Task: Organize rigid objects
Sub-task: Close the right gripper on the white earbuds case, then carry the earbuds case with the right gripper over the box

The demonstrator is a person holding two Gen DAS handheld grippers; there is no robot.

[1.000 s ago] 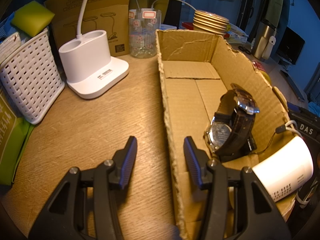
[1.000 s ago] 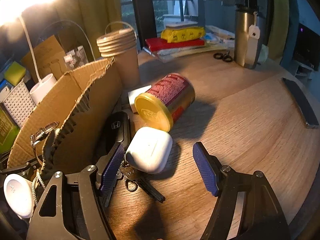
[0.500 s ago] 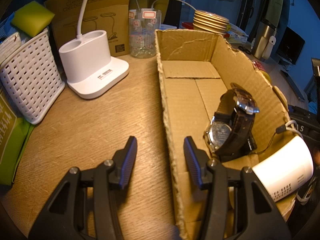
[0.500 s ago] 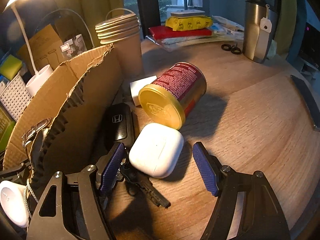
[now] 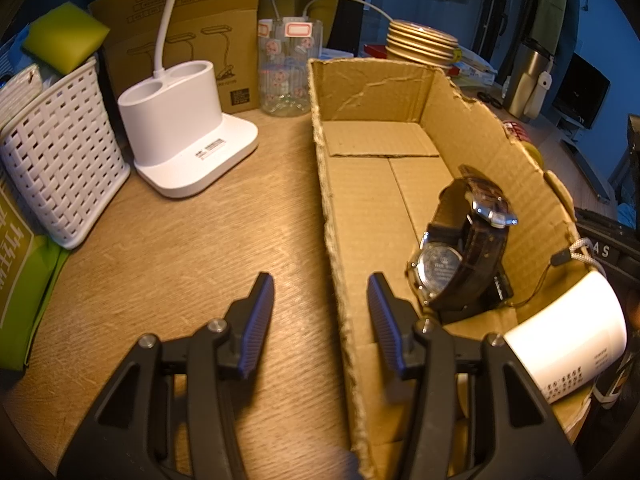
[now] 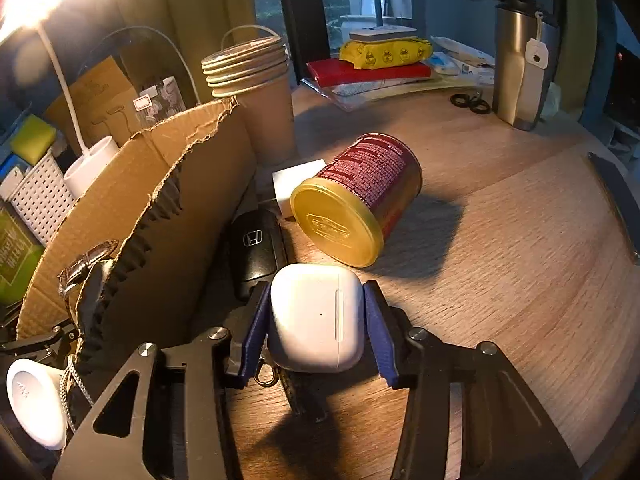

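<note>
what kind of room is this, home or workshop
Most likely a home desk or study corner: a wooden tabletop with a white desk lamp base, a stack of paper cups, a steel tumbler and a window behind.

my round wooden desk [image 6: 500, 240] under warm light from a white gooseneck lamp [image 5: 188, 136] — glare at upper left in my right view; behind it, a dark-framed window [image 6: 320, 8] showing greenery, yellow-green curtains [image 6: 200, 12] beside it — blue wall [image 5: 600, 32] to my right.
</note>
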